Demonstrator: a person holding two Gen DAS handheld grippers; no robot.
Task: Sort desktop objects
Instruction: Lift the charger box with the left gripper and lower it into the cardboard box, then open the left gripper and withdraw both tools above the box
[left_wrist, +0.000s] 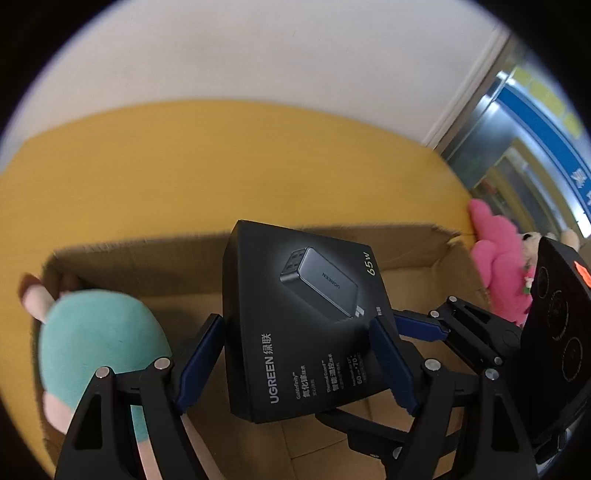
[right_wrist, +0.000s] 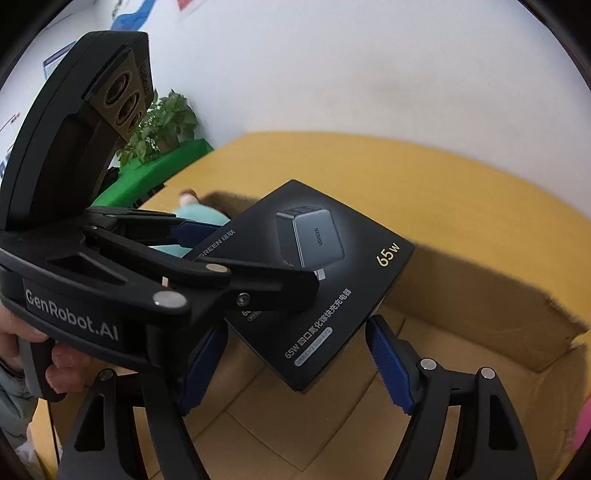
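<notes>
A black UGREEN charger box (left_wrist: 295, 314) hangs tilted over an open cardboard carton (left_wrist: 147, 266). My left gripper (left_wrist: 295, 363) is shut on it, one blue pad on each long side. From the right, the right gripper's fingers (left_wrist: 421, 326) reach to the box's edge. In the right wrist view the same charger box (right_wrist: 314, 280) has its near corner between the pads of my right gripper (right_wrist: 295, 365), which is shut on it. There the left gripper's fingers (right_wrist: 273, 284) cross over the box from the left. Below lies the bare floor of the carton (right_wrist: 498, 295).
A teal plush toy (left_wrist: 96, 339) lies in the carton's left end. A pink plush toy (left_wrist: 498, 258) sits outside its right wall. The carton stands on a yellow table (right_wrist: 406, 177) against a white wall. A potted plant (right_wrist: 162, 122) stands far left. A person's hand (right_wrist: 62, 369) holds the left gripper.
</notes>
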